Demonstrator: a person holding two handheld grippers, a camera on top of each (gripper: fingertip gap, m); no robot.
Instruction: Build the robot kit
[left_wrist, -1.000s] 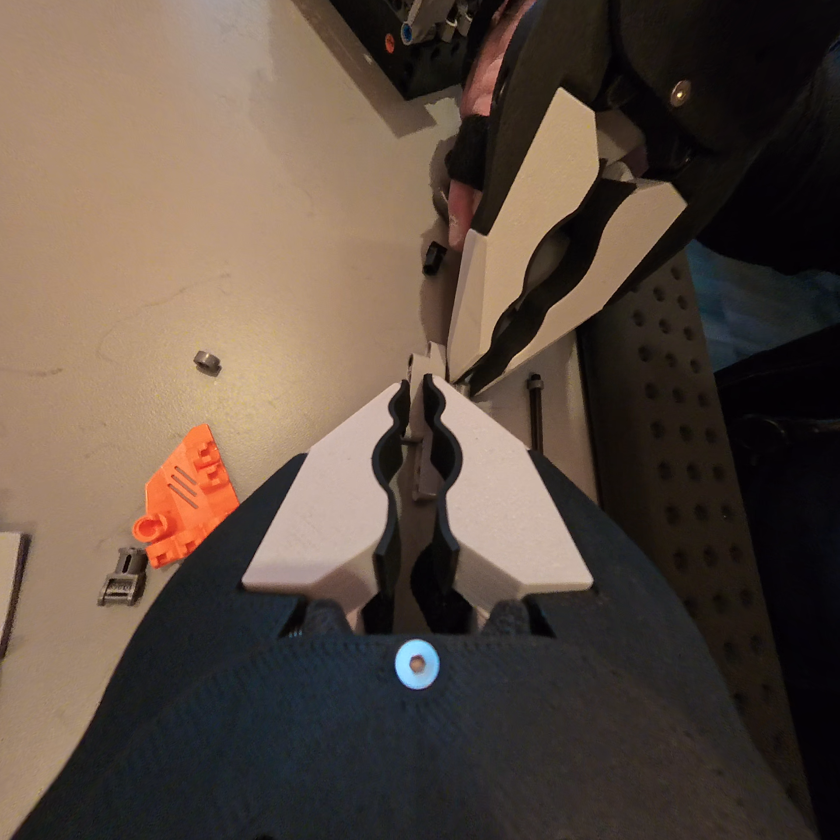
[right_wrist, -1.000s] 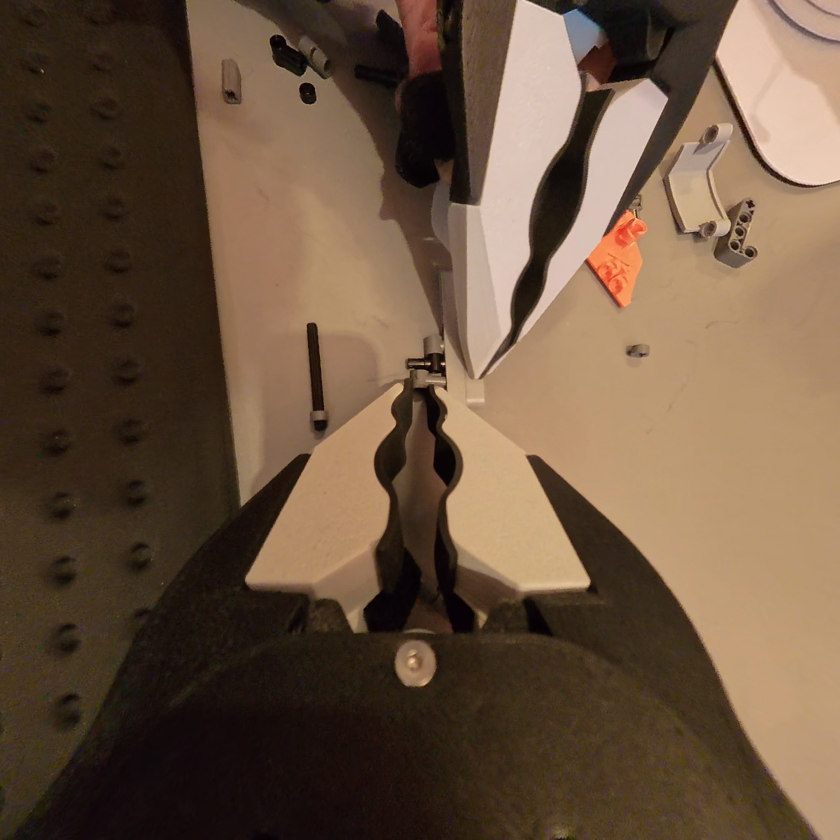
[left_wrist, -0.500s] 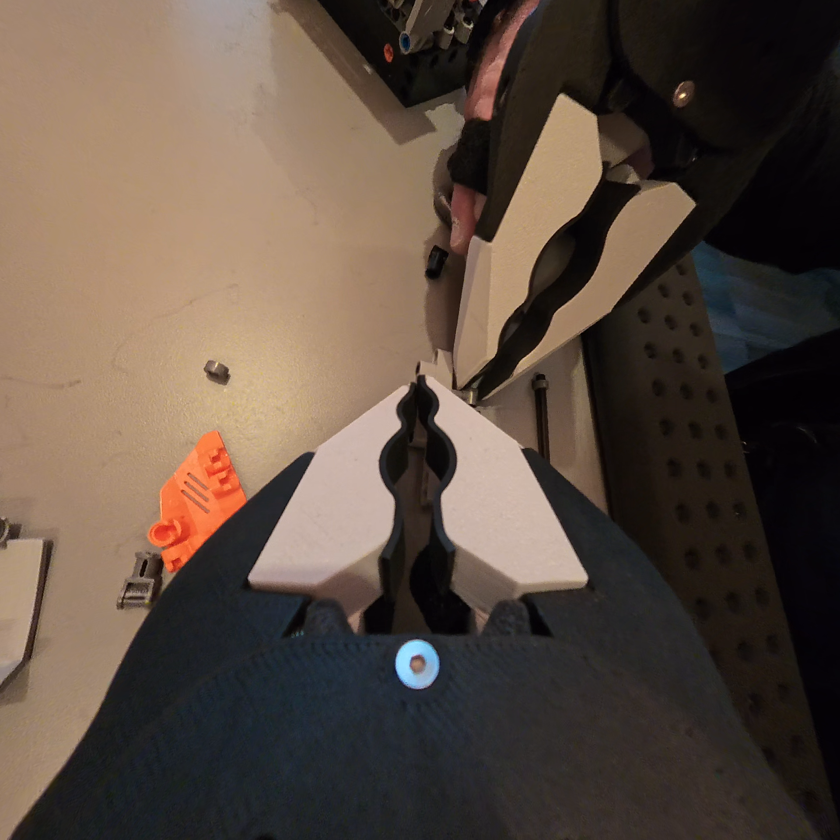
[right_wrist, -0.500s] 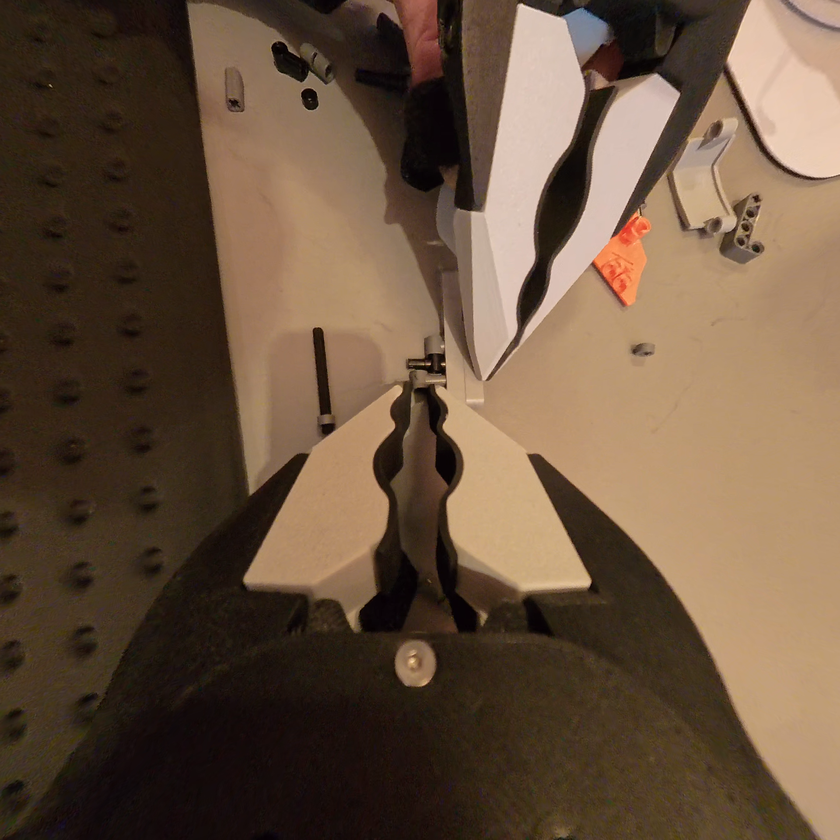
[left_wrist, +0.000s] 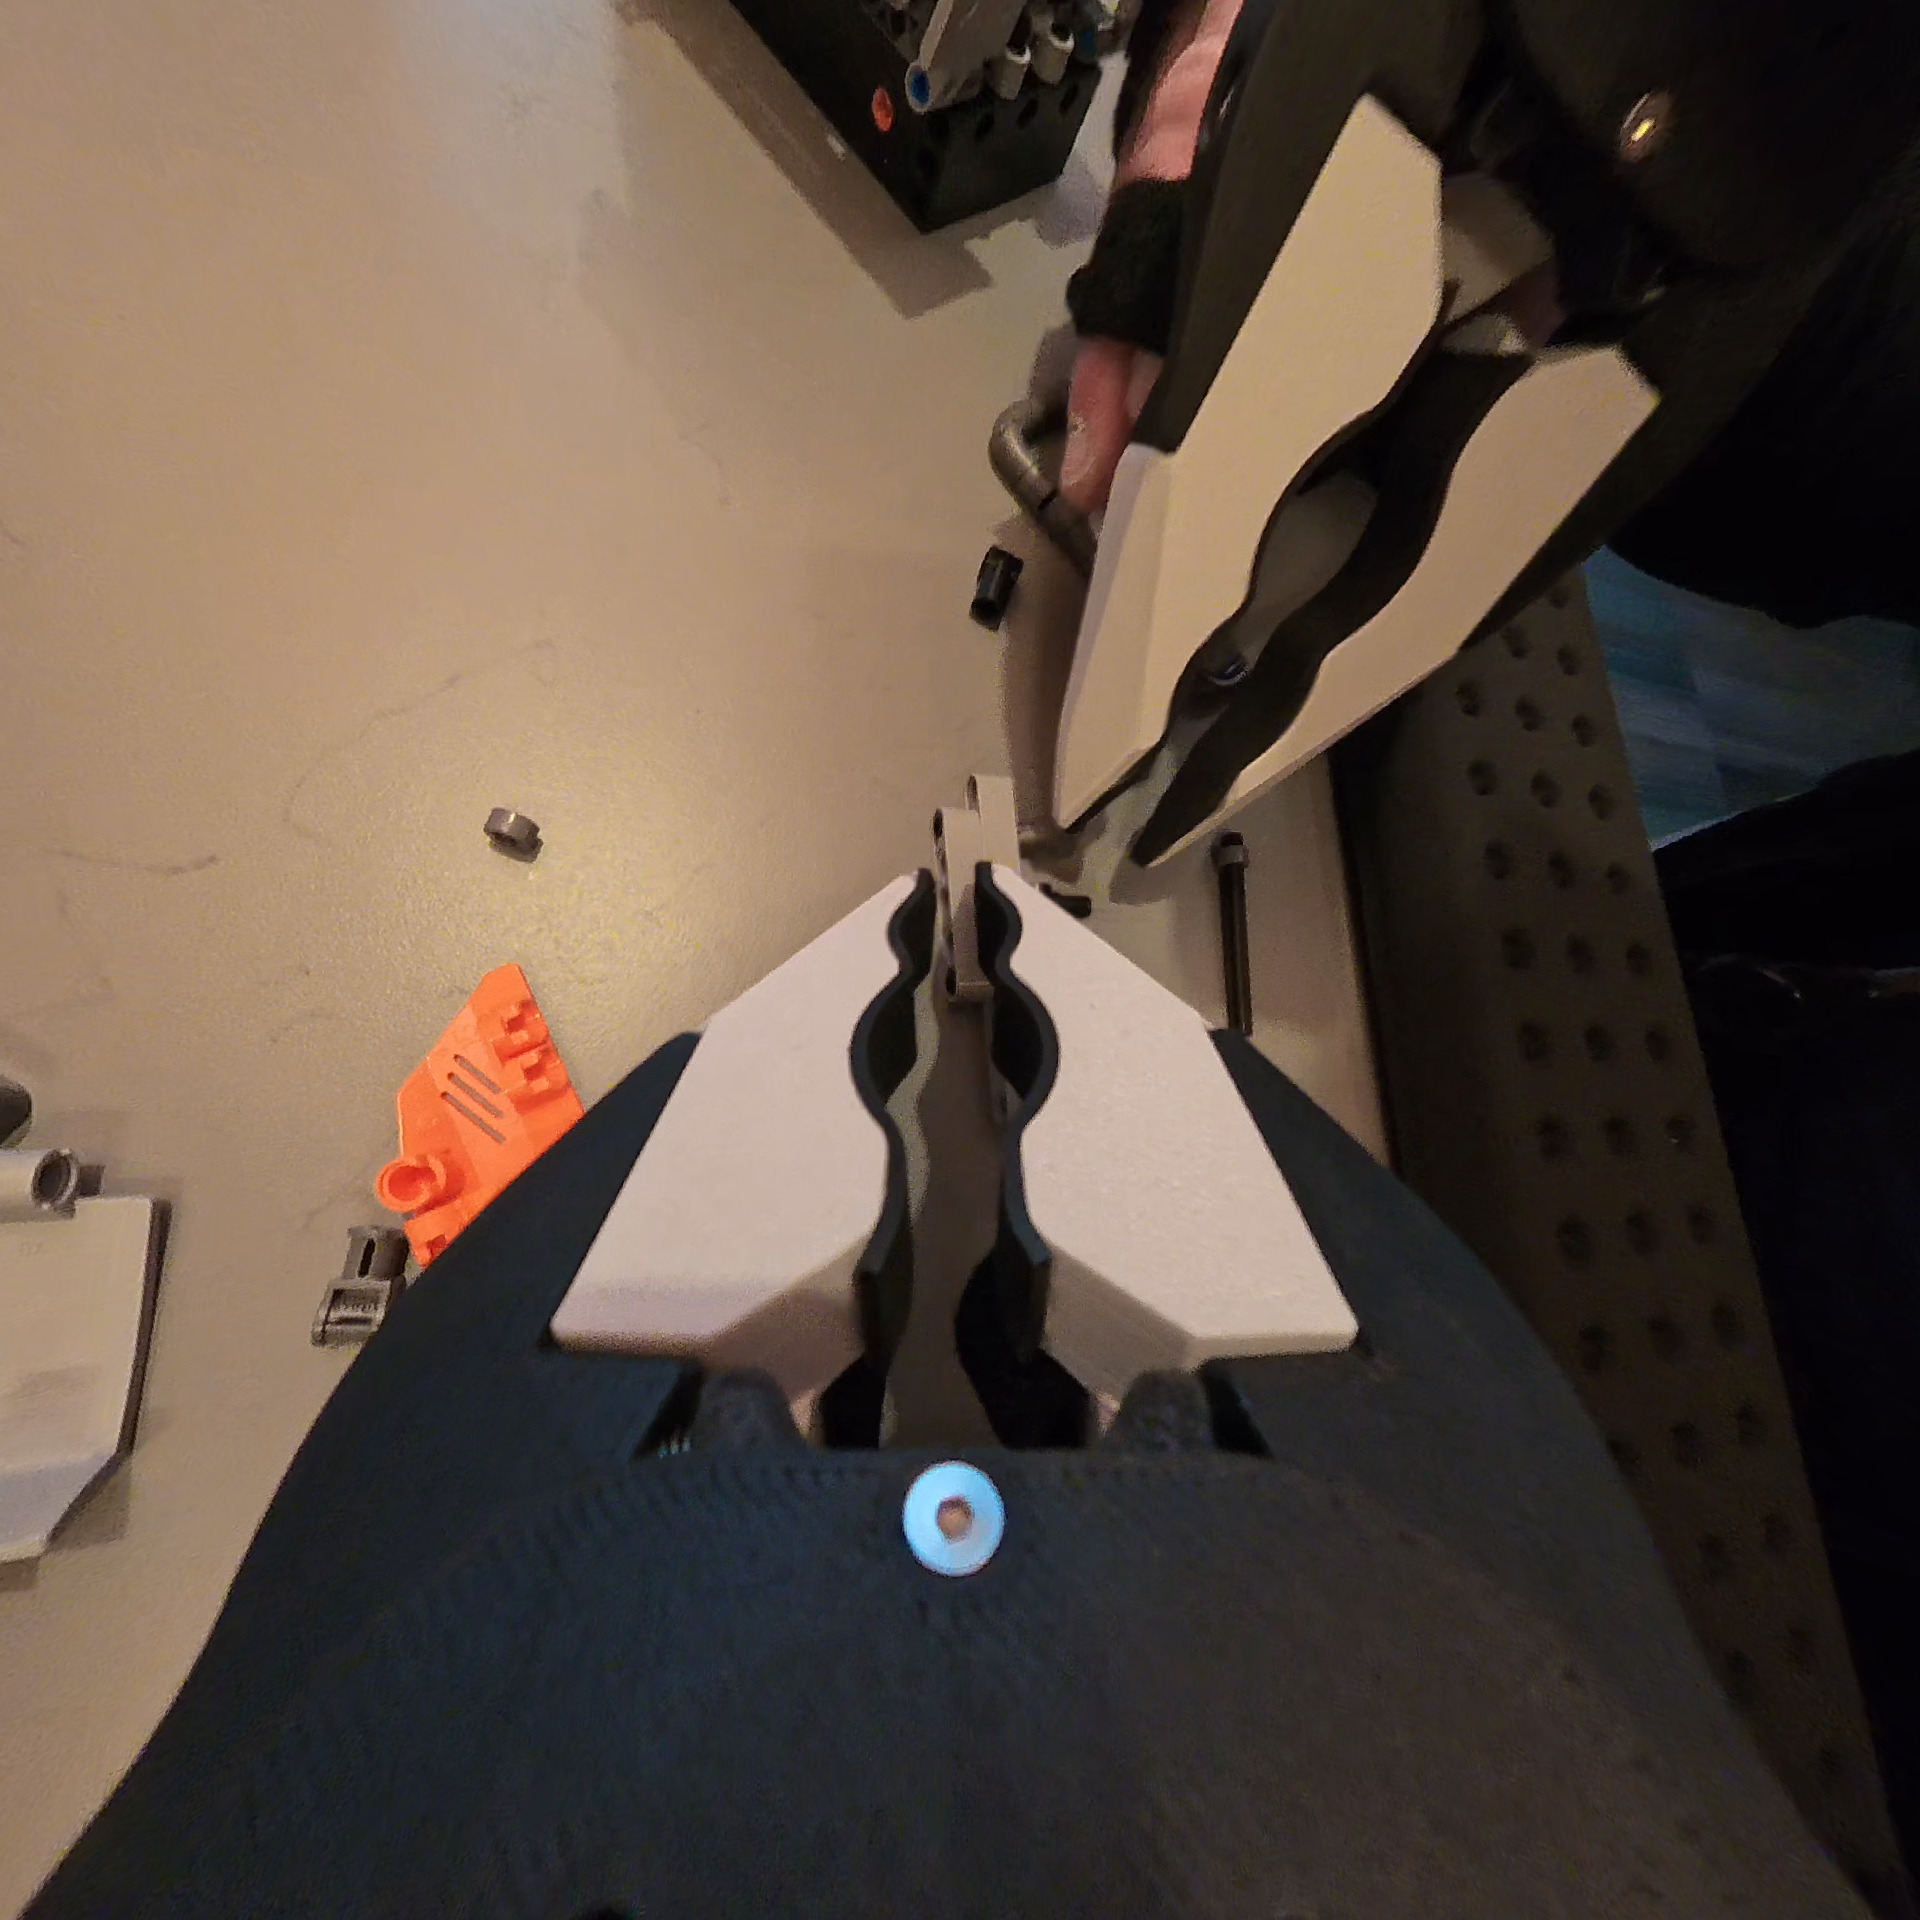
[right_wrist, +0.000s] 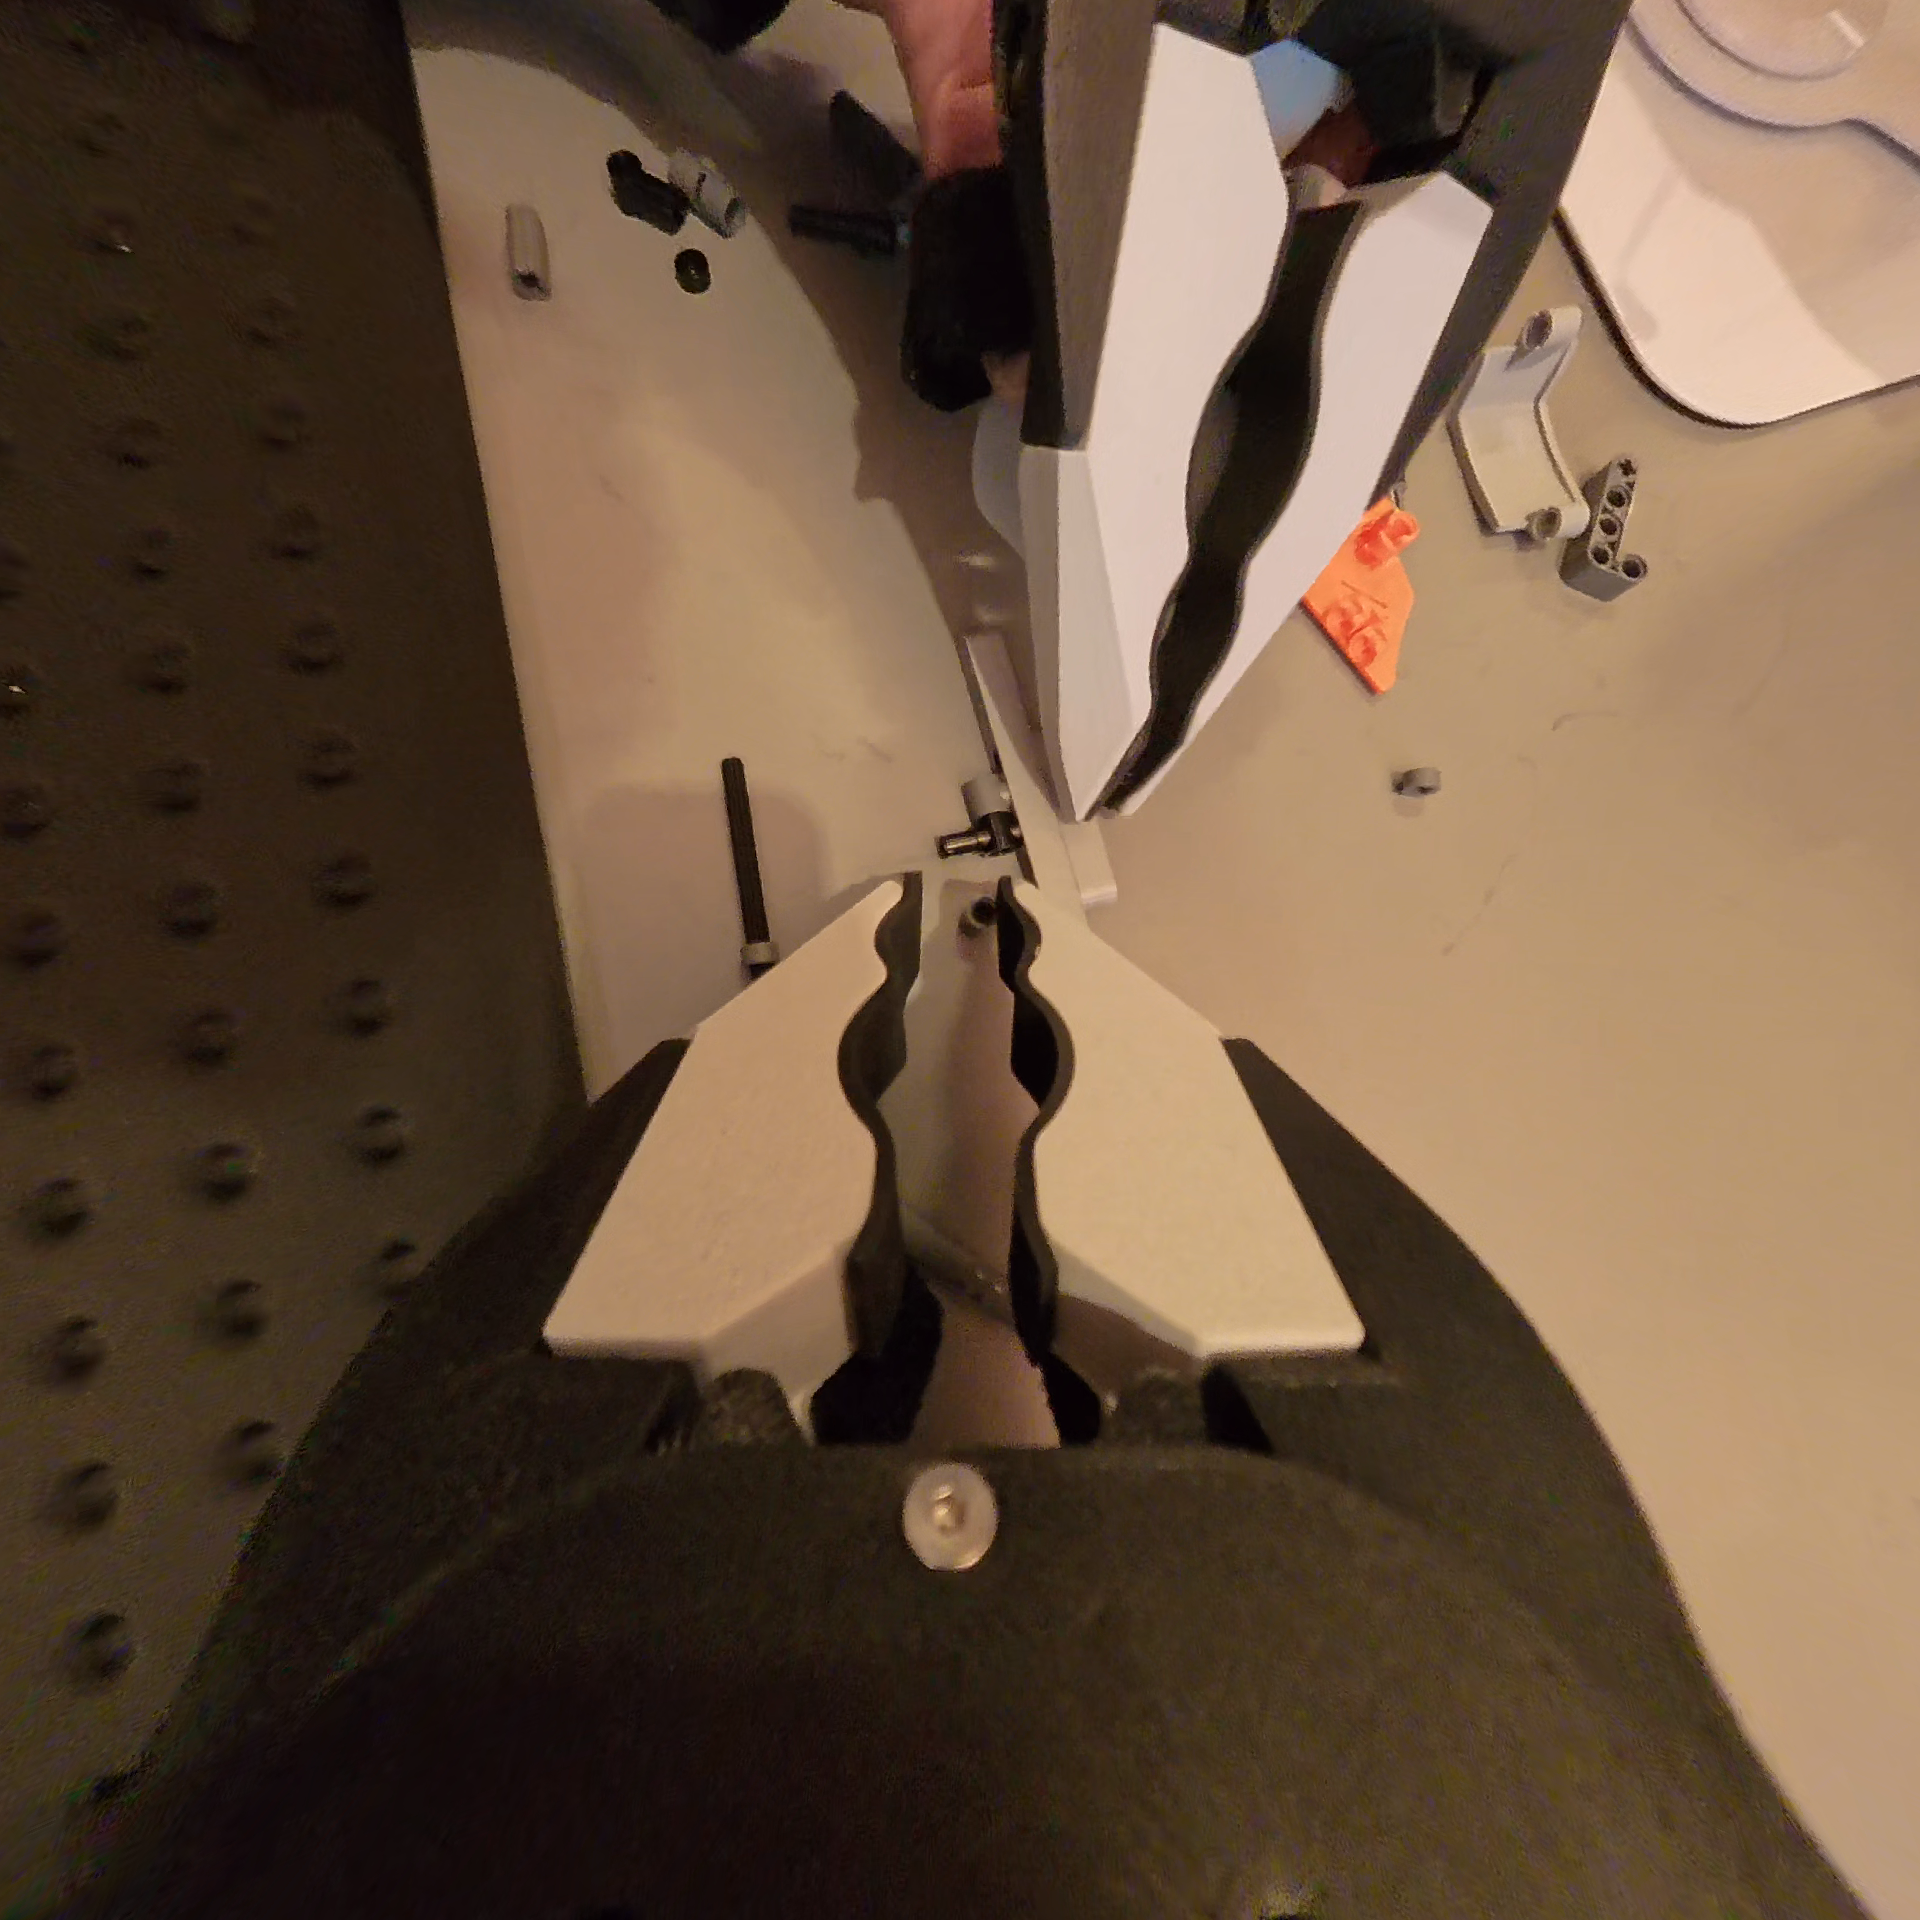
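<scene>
Both wrist cameras look steeply down, close over the table (left_wrist: 312, 520), facing each other across the same patch.

The bare tabletop (left_wrist: 312, 520) lies wide open from 9 to 12 o'clock of the left gripper (left_wrist: 958, 883), broken only by a small grey ring (left_wrist: 512, 831). At 1 o'clock the right gripper (left_wrist: 1101, 831) crowds close. A black axle (left_wrist: 1234, 925) and the studded dark mat (left_wrist: 1558, 1039) bound the 3 o'clock side. An orange panel (left_wrist: 480, 1101) and a grey connector (left_wrist: 358, 1288) clutter 8 o'clock. A black parts tray (left_wrist: 935, 125) blocks 12 o'clock, far off.
</scene>
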